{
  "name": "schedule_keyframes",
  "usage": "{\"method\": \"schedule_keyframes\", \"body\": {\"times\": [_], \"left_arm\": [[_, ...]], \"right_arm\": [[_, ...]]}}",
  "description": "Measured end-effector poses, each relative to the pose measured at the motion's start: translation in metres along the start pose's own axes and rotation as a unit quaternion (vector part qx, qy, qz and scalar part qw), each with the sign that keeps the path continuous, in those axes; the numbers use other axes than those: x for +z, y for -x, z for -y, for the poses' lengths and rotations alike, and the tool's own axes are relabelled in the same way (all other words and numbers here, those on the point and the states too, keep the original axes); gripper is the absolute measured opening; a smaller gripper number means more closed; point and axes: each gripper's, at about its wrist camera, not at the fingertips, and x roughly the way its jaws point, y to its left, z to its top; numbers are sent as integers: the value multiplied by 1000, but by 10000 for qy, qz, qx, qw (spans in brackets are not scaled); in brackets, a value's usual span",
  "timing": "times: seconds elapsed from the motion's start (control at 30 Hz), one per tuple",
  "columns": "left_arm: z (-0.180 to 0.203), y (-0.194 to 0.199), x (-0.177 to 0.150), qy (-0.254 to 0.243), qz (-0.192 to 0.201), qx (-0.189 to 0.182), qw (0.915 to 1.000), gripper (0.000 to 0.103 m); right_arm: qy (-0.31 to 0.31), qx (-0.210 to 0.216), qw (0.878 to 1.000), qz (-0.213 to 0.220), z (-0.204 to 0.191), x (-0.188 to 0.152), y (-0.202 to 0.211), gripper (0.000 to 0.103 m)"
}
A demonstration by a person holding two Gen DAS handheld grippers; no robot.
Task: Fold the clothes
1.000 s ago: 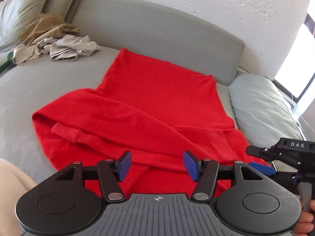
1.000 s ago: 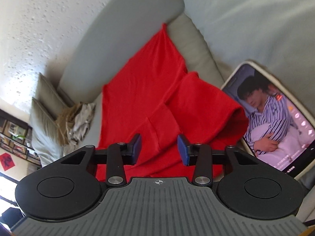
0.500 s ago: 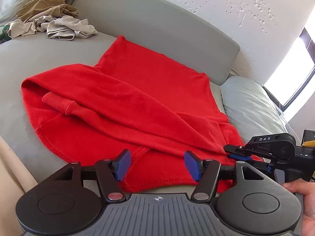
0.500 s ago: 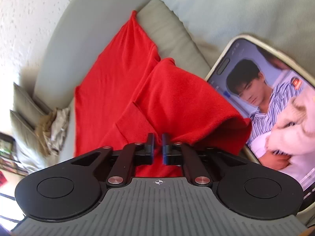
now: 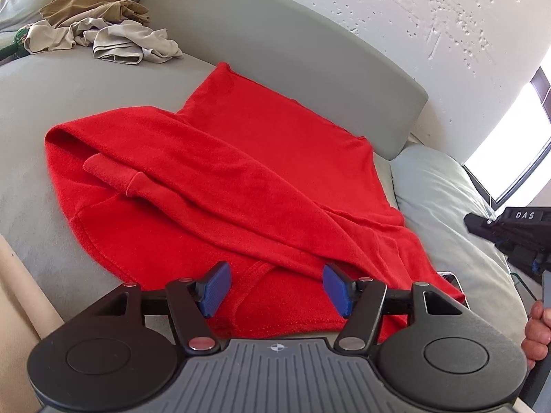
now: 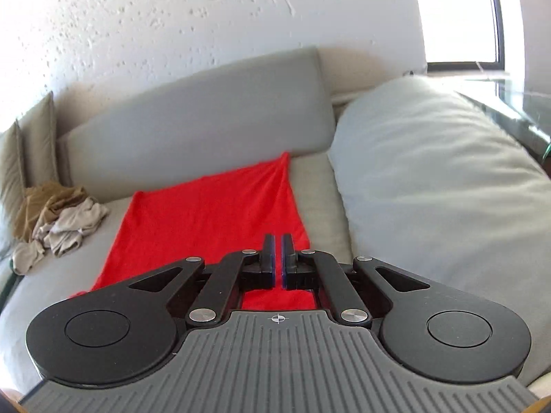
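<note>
1. Because the right gripper (image 6: 277, 244) fills the lower half of its own view, the near part of the red garment (image 6: 213, 213) is hidden there. Its fingers are pressed together, and no cloth shows between them.
2. From the left wrist, that gripper is cut off at the right edge, with only part of the person's hand (image 5: 537, 330) showing.
3. A flat dark thing with a shiny rim (image 5: 451, 278) peeks from under the garment's right edge – too little shows to name it.
4. The left gripper (image 5: 275, 284) hangs over the garment's near hem, fingers well apart and empty.
5. The garment lies spread on a grey sofa (image 5: 103, 103), one sleeve folded across it.
6. A pale pillow (image 6: 430, 172) lies beside it – a crumpled pile of beige clothes (image 5: 103, 34) sits further along.
7. Behind are a rough white wall (image 5: 378, 7) and a bright window (image 6: 454, 13).
</note>
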Motion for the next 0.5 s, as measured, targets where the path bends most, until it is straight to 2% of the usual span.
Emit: {"method": "schedule_keyframes", "body": {"times": [0.03,0.1,0.23,0.3,0.33,0.37,0.43,0.5], "left_arm": [[0,0,0,-8,-1,2,10000,60],[0,1,0,-19,3,8,10000,60],[2,0,0,-97,15,36,9999,60],[3,0,0,-129,19,50,9999,60],[3,0,0,-138,20,58,9999,60],[3,0,0,-147,20,65,9999,60],[4,0,-1,-166,21,79,9998,60],[4,0,-1,-168,20,81,9998,61]], "right_arm": [[-186,124,9993,-284,7,-2,-6,6],[-965,394,9902,-930,29,-10,-21,9],[-1751,791,9663,-1712,53,-26,-53,25],[-1542,841,9663,-1881,47,-28,-64,29],[-1466,883,9657,-1952,43,-29,-68,36],[-1390,925,9650,-2023,40,-29,-71,48],[-964,1064,9698,-1972,31,-32,-70,59],[-248,879,9781,-1873,13,-40,-67,56]]}}
